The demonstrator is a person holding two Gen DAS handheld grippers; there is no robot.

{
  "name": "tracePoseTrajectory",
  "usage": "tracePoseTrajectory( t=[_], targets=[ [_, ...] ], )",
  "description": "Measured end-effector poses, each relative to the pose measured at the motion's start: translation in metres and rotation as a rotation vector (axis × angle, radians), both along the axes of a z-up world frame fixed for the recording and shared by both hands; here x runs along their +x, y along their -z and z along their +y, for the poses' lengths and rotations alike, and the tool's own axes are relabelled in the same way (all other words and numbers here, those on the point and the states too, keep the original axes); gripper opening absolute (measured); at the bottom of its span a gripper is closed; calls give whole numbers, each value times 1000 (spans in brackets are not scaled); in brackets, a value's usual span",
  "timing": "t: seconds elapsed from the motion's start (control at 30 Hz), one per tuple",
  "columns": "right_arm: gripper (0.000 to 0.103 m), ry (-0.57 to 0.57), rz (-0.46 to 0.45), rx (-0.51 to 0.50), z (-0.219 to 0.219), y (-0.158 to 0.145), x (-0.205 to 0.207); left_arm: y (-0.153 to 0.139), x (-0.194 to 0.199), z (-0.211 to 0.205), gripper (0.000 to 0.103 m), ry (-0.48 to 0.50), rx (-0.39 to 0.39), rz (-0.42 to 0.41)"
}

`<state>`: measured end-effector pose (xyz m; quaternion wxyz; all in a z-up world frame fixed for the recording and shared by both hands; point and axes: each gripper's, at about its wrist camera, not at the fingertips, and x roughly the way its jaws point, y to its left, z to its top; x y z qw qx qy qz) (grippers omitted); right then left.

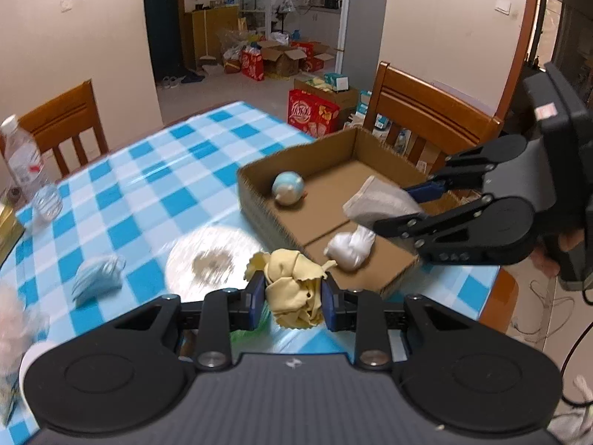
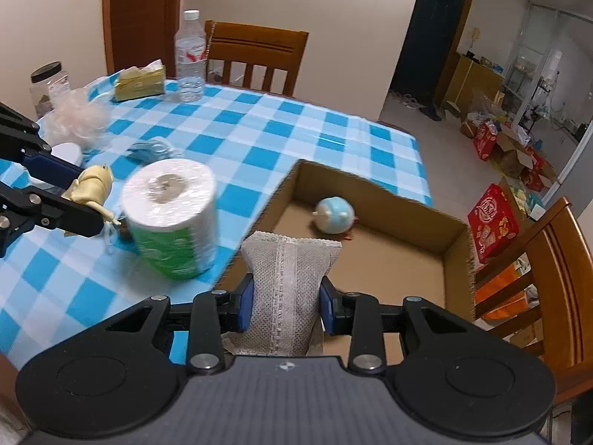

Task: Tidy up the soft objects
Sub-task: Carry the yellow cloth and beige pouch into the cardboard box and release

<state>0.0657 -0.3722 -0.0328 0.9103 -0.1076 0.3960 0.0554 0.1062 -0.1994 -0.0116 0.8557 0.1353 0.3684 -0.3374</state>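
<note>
My worktop [image 2: 259, 137], under a blue-and-white checked cloth, carries the open cardboard box [image 2: 456, 244] at its right side, near a wooden chair [image 1: 426, 111]. Just beside the box's left wall stands a paper roll [image 2: 172, 215] in green wrapping, upright with its core facing up. My right tool [image 2: 285, 304] is clenched on a grey mesh pouch [image 2: 289, 270], held over the near part of the box. My left tool [image 1: 292, 300] is clenched on a crumpled yellow cloth [image 1: 292, 289], raised above the worktop just outside the box's near-left corner. Inside the box a blue-and-white plush ball [image 1: 288, 187] lies near the far-left corner, and a white soft bundle [image 1: 350, 246] lies toward the near wall. A light blue face mask [image 1: 97, 276] rests on the worktop, well apart from the box, left of the roll.
</note>
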Motion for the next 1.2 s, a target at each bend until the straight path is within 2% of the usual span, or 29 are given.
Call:
tracePoseTrajectory(
  t=[0.2, 0.23, 0.27, 0.3, 0.33, 0.37, 0.4, 0.63, 0.7, 0.73, 0.77, 0.8, 0.87, 0.93, 1.2],
  targets=[
    [42, 74, -5, -32, -34, 13, 15, -2, 14, -37, 29, 35, 6, -24],
    [50, 93, -2, -38, -40, 16, 17, -1, 17, -43, 29, 42, 9, -29],
    [65, 109, 4, -40, -45, 19, 17, 0, 20, -49, 29, 48, 13, -34],
    [73, 133, 7, -39, -52, 21, 18, 0, 23, -55, 29, 56, 15, -39],
    [88, 147, 6, -35, -56, 22, 18, 1, 26, -60, 29, 61, 18, -43],
    [99, 152, -1, -31, -61, 22, 17, 2, 30, -65, 29, 61, 22, -44],
    [102, 152, -11, -29, -63, 22, 16, 3, 34, -70, 30, 64, 24, -44],
    [103, 116, -48, 15, -70, 20, 8, 12, 66, -103, 30, 58, 22, -45],
    [103, 120, -42, 26, -72, 19, 7, 17, 74, -110, 34, 57, 12, -50],
    [103, 125, -44, 32, -73, 19, 6, 19, 76, -113, 37, 51, 14, -55],
    [103, 130, -46, 35, -74, 19, 7, 21, 79, -117, 52, 43, 23, -56],
    [103, 134, -46, 38, -75, 18, 5, 24, 82, -120, 75, 40, 32, -61],
    [103, 138, -43, 47, -76, 18, 3, 27, 82, -124, 91, 20, 34, -94],
    [103, 138, -41, 56, -76, 18, 2, 28, 79, -126, 93, 22, 38, -121],
    [103, 123, -22, 72, -69, 20, -3, 19, 69, -115, 98, -20, 37, -135]
  ],
)
